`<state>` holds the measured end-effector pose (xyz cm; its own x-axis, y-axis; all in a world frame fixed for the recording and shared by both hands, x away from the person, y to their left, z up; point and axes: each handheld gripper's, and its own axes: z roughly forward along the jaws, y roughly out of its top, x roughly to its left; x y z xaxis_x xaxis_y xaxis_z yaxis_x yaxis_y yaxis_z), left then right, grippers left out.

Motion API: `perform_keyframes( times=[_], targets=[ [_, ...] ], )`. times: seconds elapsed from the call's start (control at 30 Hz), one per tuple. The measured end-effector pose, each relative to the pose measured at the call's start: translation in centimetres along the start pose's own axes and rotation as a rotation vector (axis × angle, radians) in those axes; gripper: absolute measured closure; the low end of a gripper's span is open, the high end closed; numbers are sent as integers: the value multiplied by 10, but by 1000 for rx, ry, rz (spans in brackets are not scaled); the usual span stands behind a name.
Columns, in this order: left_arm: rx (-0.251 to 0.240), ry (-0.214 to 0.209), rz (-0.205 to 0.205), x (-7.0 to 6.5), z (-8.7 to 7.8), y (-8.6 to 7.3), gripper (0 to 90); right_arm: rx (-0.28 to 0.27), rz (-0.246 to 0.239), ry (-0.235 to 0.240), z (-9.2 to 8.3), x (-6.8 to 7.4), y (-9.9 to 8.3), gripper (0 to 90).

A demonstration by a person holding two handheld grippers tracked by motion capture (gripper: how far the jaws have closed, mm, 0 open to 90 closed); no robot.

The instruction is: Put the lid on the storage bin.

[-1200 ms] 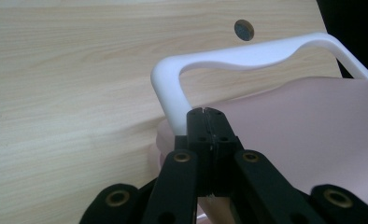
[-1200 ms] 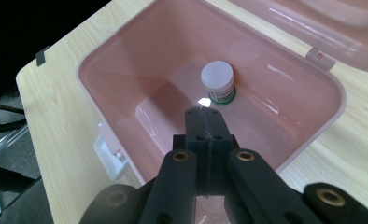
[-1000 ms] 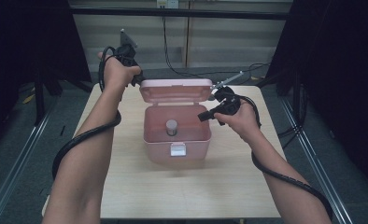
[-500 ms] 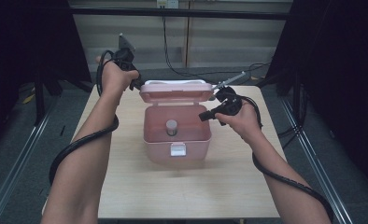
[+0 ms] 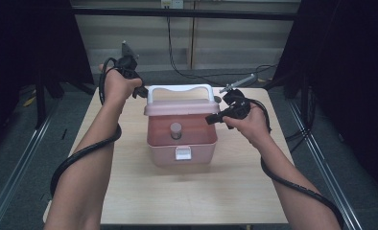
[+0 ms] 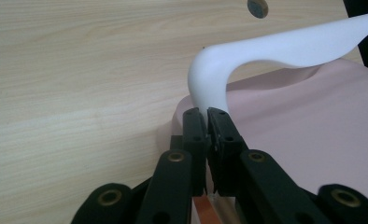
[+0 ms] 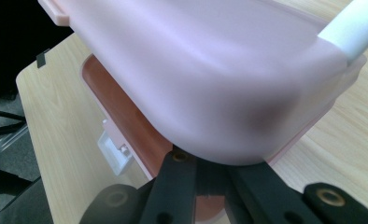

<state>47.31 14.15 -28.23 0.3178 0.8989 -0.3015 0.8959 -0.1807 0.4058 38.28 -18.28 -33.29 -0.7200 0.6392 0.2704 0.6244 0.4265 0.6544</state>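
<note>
High view: left gripper (image 5: 140,91) jaws, just easing apart, near-closed by the lid (image 5: 180,106); right gripper (image 5: 211,118) jaws closed.

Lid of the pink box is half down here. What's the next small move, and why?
Probably lower the lid further onto the pink box. It stands tilted over the open box with a gap at the front, the small cylinder inside. The left gripper sits by the white handle; the right gripper is at the lid's edge.
</note>
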Motion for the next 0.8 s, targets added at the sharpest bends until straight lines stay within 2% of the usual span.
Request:
perform_keyframes(
  times=[0.27,0.67,0.8],
  targets=[
    [-10,2,-8,11,3,-10,772,-9,-10,0,-2,1,-5,900],
    [-66,32,-52,25,0,-22,523,-7,-18,1,1,2,-16,900],
    [-81,50,-67,30,0,-27,410,-3,-22,3,3,3,-21,900]
  ],
)
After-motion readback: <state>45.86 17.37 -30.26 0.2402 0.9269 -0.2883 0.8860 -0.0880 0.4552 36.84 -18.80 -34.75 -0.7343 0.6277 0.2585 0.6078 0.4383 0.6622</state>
